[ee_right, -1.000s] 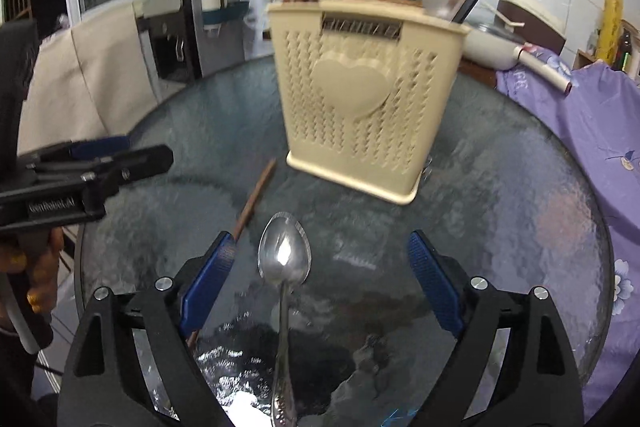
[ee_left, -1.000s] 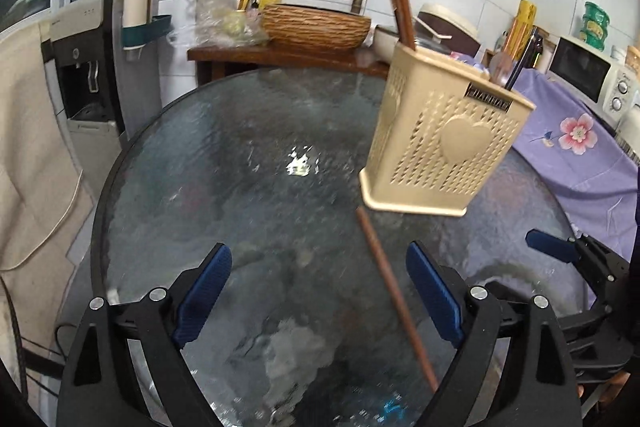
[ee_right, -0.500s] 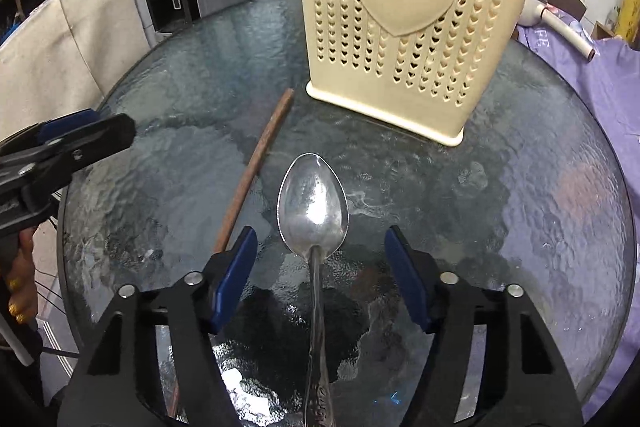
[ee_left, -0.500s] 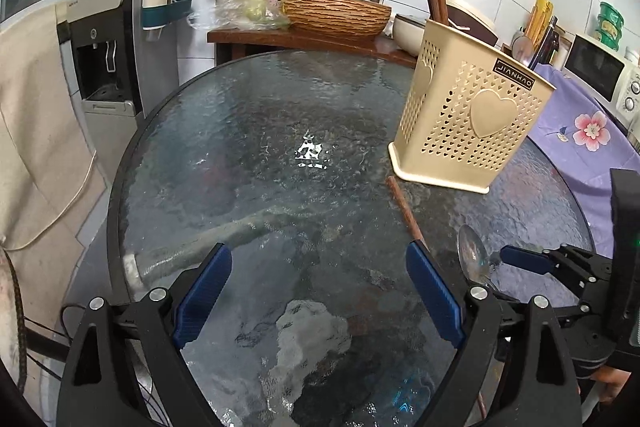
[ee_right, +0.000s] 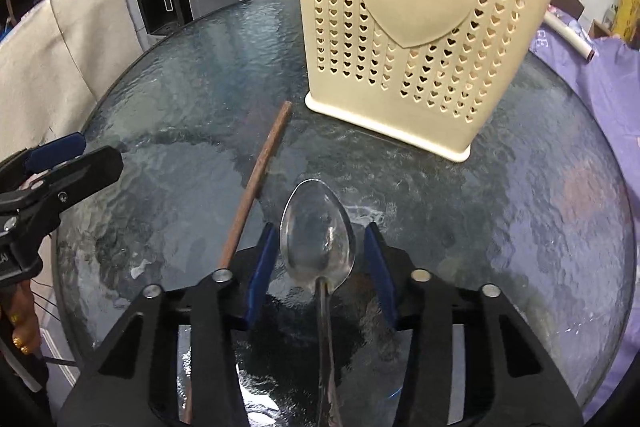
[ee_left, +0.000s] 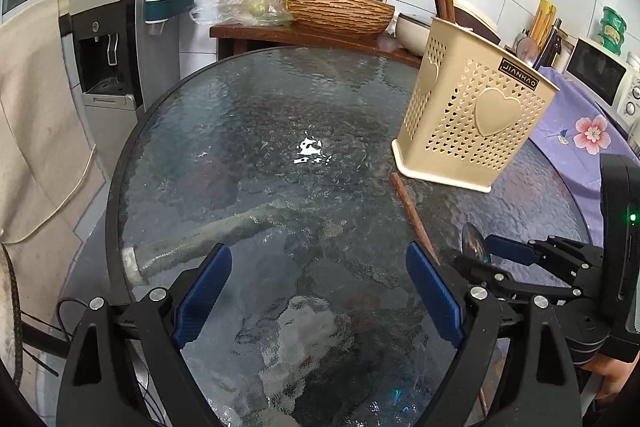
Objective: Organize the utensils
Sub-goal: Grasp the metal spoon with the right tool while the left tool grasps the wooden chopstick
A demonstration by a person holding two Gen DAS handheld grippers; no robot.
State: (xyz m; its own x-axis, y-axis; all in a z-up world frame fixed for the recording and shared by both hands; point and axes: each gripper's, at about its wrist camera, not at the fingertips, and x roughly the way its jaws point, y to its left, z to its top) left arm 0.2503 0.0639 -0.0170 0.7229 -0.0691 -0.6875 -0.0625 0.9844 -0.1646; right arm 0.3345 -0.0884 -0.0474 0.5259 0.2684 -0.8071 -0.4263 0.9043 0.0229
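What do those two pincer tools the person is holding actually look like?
Both are black plastic frames with silver screw heads and flat blue pads on the fingers. The left gripper and right gripper look alike. Seen from the left camera, the right one's black body carries a small green light. The left hand has gold-painted fingernails. No sleeves are visible.

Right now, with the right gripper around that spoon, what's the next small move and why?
Probably close the right gripper fully on the spoon: the blue pads flank its bowl with gaps showing, it lies flat on the glass table, and the holder stands just ahead.
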